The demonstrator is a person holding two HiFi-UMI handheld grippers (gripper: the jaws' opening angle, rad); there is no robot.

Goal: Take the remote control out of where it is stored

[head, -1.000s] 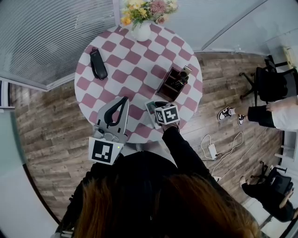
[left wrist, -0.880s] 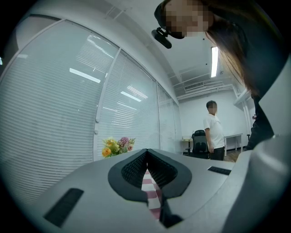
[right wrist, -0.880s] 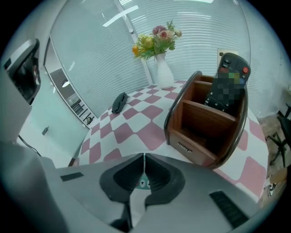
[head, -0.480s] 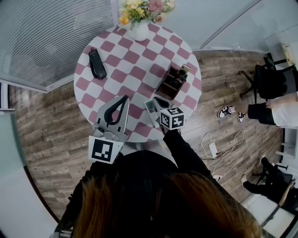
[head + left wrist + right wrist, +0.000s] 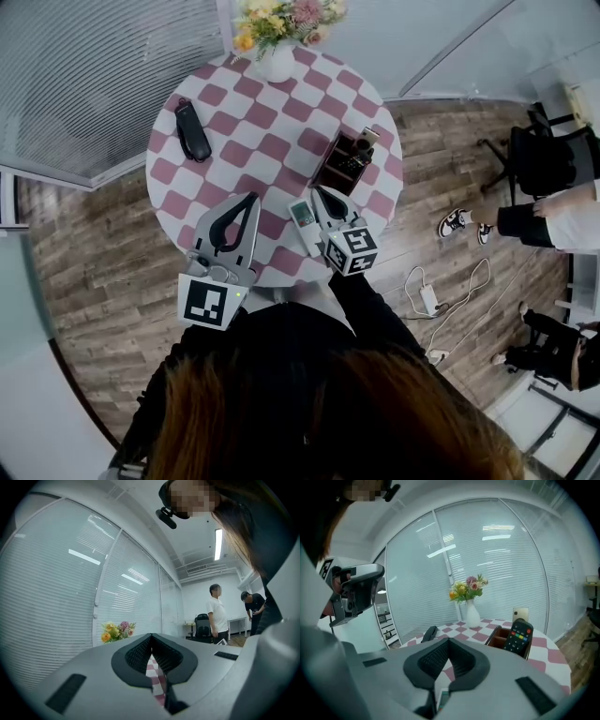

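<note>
Wooden floor all around, with slatted window blinds along the upper left. In the middle, a round table under a pink-and-white checked cloth. To the right, well apart from the table, a black office chair and part of a person.

Over the near left of the table, the left gripper: fingers meeting at the tips, holding nothing, only checked cloth seen through the slit behind them. Over the near right, the right gripper: fingers also pressed together, nothing between them.

At the far edge, a white vase with yellow and pink flowers. On the right side, a brown open holder; only bare cloth between it and the right gripper. On the left side, well apart, a black handset. On the floor, a white adapter with its cable.

In the holder, a black remote control: stands leaning, upper part above the rim, red button at the top, a row of coloured buttons under it. Behind it, a pale flat thing, not possible to tell what.

On the cloth, just left of the right gripper, a white remote control: lies flat, small greyish screen at its far end. Touching the gripper or not, cannot tell.
</note>
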